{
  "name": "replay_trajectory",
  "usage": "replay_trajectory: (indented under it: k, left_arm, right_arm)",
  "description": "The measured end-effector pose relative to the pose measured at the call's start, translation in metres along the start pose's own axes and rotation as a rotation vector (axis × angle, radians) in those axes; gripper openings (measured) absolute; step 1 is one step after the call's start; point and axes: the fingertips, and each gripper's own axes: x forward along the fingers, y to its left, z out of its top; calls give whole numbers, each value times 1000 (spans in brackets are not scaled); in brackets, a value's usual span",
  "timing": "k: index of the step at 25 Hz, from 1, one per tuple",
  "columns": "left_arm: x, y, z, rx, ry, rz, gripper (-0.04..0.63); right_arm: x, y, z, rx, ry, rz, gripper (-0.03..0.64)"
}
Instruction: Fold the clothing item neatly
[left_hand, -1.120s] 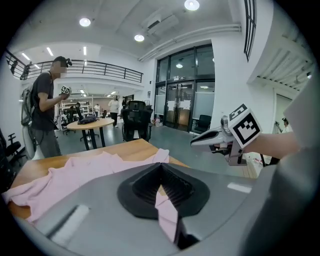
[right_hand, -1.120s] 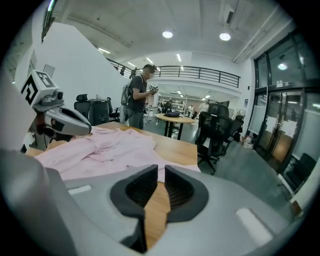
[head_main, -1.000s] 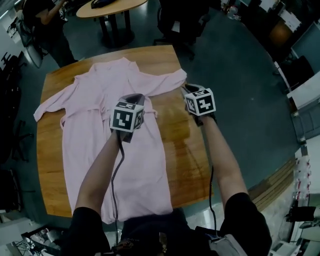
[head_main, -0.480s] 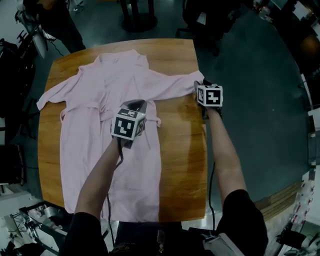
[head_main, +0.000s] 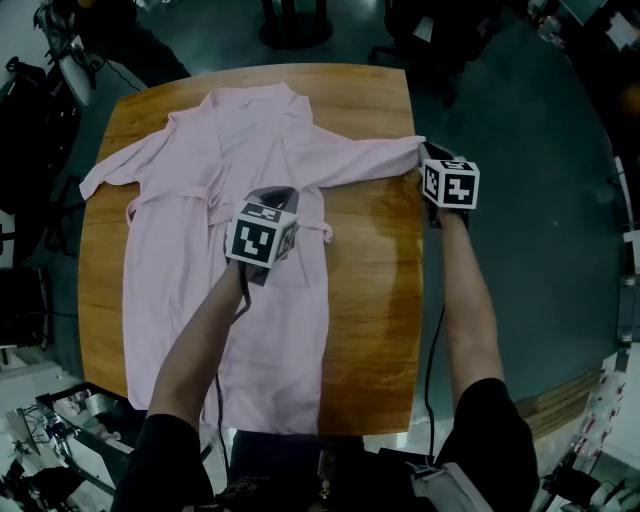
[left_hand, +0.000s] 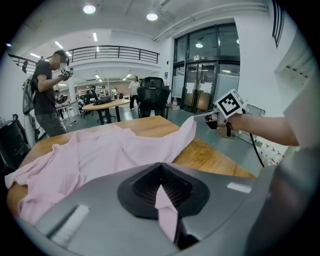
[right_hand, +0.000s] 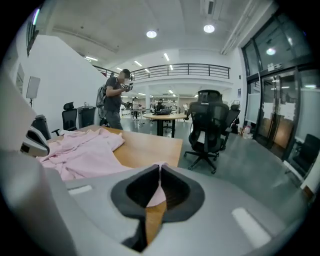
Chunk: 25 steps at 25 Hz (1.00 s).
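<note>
Pink garment (head_main: 255, 135), pinched (left gripper view)

Head view looks steeply down over the table (head_main: 370, 300); each gripper view rides low above it, facing far — all three share the pink robe (head_main: 290, 150).

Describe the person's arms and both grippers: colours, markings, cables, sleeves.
The left gripper and right gripper have smooth grey bodies with black ribbed pads. Each carries a white cube printed with black square markers. A black cable trails back along each arm. The person wears short black sleeves; forearms are bare.
</note>
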Motion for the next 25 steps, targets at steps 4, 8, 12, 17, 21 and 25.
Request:
replay_trajectory:
  k: [4,8,12,17,21,25]
  left_arm:
    - [-26,10,4,5,-23,24,8]
    - [-49,13,9,10,-51,17,8]
    - [-58,4,12,26,-57,-6,8]
    - [-62,-10,14,39,-56,-4,8]
    - [-67,-13,12,45,-49,7,8]
    - [-79,-5,15,46,-60,18,8]
  right_arm:
    - [-40,-9,32,-23,-53,-67,17]
    - [-86,-16,53,-26,-84,-151,17]
    - [-126,-43,54,-18,-88,-240,17]
    - [-149,-78,47,5,-85,-289,17]
    - [-146,-71,47,9,-100,-267,17]
    - [-144,-49,64,-7,-141,-237,17]
